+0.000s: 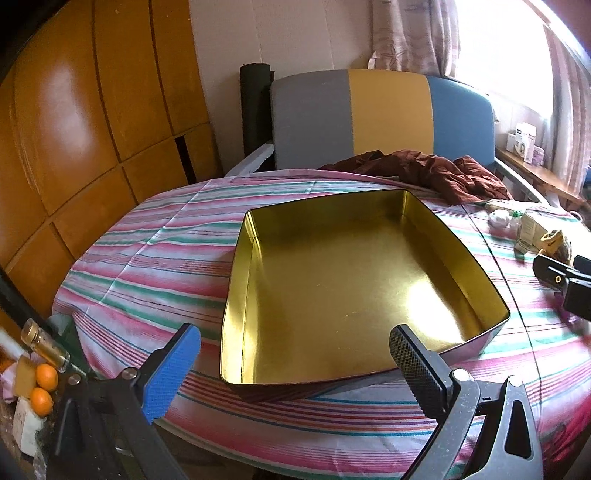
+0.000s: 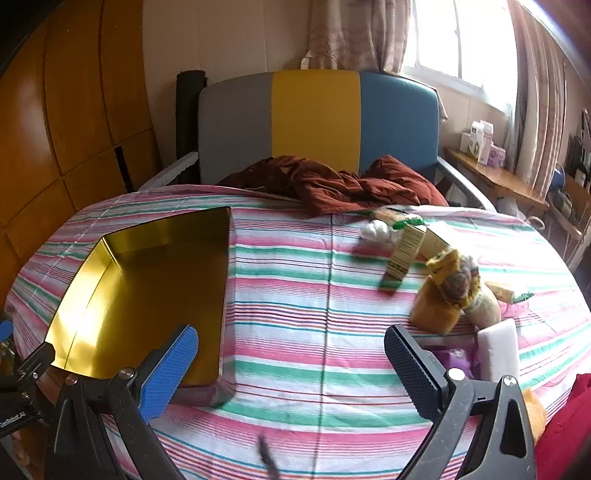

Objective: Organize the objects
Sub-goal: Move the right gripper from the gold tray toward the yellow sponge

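The metal tin (image 1: pixel 354 280) is showing a glossy, brushed gold inside that is catching the window light, and the striped tablecloth (image 2: pixel 295 314) under it is lying as soft, matt woven cloth. The wooden wardrobe panels (image 1: pixel 74 122) are shining with a smooth varnish, while the gripper fingers (image 2: pixel 168 373) are wearing rough, textured rubbery pads.

A lived-in room of a home. A round tabletop under a pink, green and white striped cloth (image 2: pixel 295 295) stands before a grey, yellow and blue padded chair (image 2: pixel 317 118) draped with rumpled rust-brown clothing (image 2: pixel 332 184). Glossy orange wooden wardrobe doors (image 1: pixel 74 129), patterned beige curtains (image 2: pixel 354 33) and a sunlit window (image 2: pixel 458 37) surround it.
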Motion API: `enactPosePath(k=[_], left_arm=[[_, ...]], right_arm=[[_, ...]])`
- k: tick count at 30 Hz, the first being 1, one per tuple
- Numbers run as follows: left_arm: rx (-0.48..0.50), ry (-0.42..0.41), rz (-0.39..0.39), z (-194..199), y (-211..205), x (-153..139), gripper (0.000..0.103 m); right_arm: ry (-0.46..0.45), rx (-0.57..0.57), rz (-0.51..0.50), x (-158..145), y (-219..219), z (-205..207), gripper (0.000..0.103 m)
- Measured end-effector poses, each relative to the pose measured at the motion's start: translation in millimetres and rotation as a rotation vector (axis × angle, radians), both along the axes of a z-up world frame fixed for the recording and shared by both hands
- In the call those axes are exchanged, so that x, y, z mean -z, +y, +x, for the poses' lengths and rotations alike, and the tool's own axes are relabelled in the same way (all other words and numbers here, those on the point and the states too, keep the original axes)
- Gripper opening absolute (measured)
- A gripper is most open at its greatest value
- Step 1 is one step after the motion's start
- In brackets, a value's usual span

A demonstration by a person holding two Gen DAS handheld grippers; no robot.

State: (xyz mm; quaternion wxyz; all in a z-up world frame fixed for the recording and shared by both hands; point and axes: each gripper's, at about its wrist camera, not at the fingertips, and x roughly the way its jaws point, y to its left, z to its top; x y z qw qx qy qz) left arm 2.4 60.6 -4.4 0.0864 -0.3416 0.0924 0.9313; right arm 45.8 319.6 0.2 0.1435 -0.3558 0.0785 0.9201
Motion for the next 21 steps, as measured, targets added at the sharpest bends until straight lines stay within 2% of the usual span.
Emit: enactPosePath(k=[3, 7, 11, 15, 21], left_arm=[[0.028, -0.002, -0.004, -0.1, 5.6, -0.3, 0.103], [0.136, -0.025, 0.047, -1.1, 14.2, -0.9, 0.103], [0.236, -0.070, 0.079, -2.1, 31.9, 0.7, 0.103], [0.335, -0.050, 0.070, 6.7, 56.3, 0.1, 0.103], [0.448, -0.096, 0.099, 11.5, 86.1, 4.9, 0.103]], right_arm=[[-0.028, -0.001, -0.014, -2.8, 16.0, 7.8, 0.103], [-0.098, -0.025, -0.059, -10.7, 50.8, 21.7, 0.102], [-0.167, 0.002, -0.094, -28.0, 102.7, 47.0, 0.102], [-0.278, 0.066, -0.058, -44.9, 159.8, 80.0, 0.102], [-0.486, 0.067, -0.042, -31.5, 207.5, 107.8, 0.101]])
